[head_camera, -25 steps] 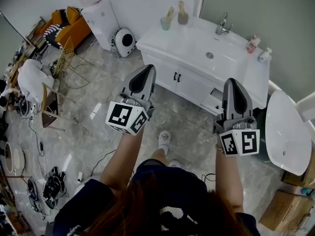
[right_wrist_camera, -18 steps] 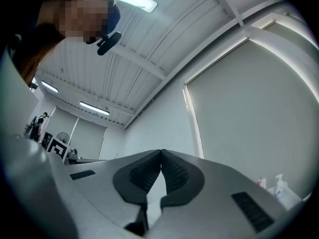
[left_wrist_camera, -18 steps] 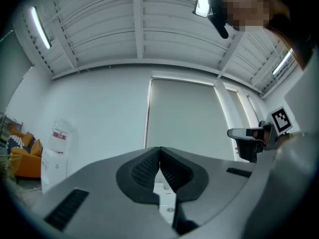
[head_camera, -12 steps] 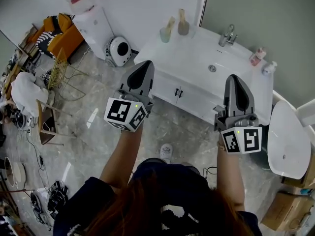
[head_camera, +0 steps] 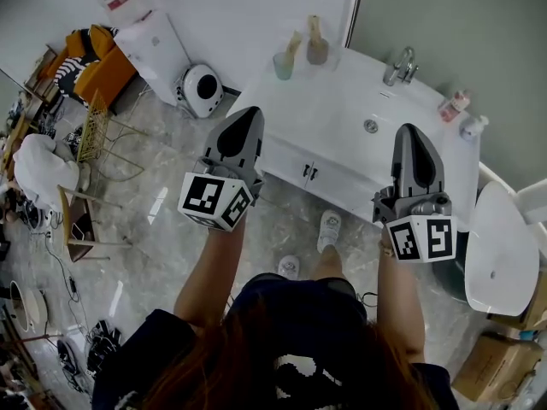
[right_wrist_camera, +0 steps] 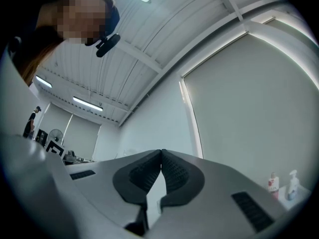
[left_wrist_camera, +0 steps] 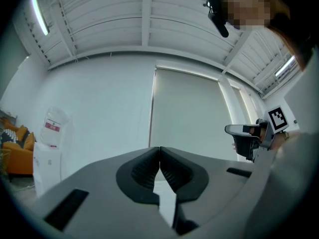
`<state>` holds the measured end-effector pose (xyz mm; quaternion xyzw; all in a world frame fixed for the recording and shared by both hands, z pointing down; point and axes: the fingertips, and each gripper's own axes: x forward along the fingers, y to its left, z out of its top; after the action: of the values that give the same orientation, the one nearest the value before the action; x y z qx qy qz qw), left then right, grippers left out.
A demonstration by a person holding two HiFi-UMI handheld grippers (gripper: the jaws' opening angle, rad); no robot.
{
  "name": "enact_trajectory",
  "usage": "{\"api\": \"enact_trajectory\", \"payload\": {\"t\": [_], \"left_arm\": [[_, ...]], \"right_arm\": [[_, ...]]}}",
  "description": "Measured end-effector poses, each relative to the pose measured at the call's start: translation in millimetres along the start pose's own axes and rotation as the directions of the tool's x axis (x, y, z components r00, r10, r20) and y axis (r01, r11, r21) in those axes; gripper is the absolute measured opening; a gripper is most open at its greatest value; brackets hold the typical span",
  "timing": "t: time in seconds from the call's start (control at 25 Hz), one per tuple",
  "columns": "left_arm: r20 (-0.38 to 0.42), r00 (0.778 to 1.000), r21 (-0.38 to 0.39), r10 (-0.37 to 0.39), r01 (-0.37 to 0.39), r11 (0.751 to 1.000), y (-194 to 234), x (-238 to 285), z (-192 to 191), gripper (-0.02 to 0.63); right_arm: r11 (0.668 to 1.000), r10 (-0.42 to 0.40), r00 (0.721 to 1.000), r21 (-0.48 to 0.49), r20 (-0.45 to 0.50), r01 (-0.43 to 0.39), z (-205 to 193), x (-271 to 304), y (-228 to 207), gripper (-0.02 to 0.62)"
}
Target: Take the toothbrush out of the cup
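Observation:
A pale green cup (head_camera: 283, 63) with a toothbrush (head_camera: 292, 44) upright in it stands at the back left of the white vanity top (head_camera: 338, 109). A brownish cup (head_camera: 317, 51) with another brush stands just right of it. My left gripper (head_camera: 254, 110) is shut and empty, held in the air before the vanity's left front edge, well short of the cups. My right gripper (head_camera: 409, 129) is likewise shut and empty, over the vanity's right front. Both gripper views look up at wall and ceiling; the left gripper's jaws (left_wrist_camera: 159, 148) and the right gripper's jaws (right_wrist_camera: 161, 151) meet with nothing between them.
The vanity holds a sink drain (head_camera: 370, 125), a faucet (head_camera: 400, 63) and two bottles (head_camera: 454, 105) at its right end. A white basin-like fixture (head_camera: 500, 246) stands at right. A round white appliance (head_camera: 202, 89), a water dispenser (head_camera: 151, 46) and an orange sofa (head_camera: 96, 65) lie to the left.
The person has walked toward the vanity, carrying both grippers forward; the cups and the sink now sit nearer. Both grippers' jaws stayed shut.

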<state>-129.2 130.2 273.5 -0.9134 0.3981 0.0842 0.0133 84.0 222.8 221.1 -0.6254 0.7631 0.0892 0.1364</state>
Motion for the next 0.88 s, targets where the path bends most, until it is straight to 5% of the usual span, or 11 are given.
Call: {"api": "enact_trajectory", "payload": {"t": [0.88], "left_arm": [[0.021, 0.981, 0.042, 0.192, -0.193, 0.98, 66, 274, -46, 0.02]], "right_arm": [[0.981, 0.193, 0.981, 0.024, -0.028, -0.193, -76, 255, -213, 0.015]]}}
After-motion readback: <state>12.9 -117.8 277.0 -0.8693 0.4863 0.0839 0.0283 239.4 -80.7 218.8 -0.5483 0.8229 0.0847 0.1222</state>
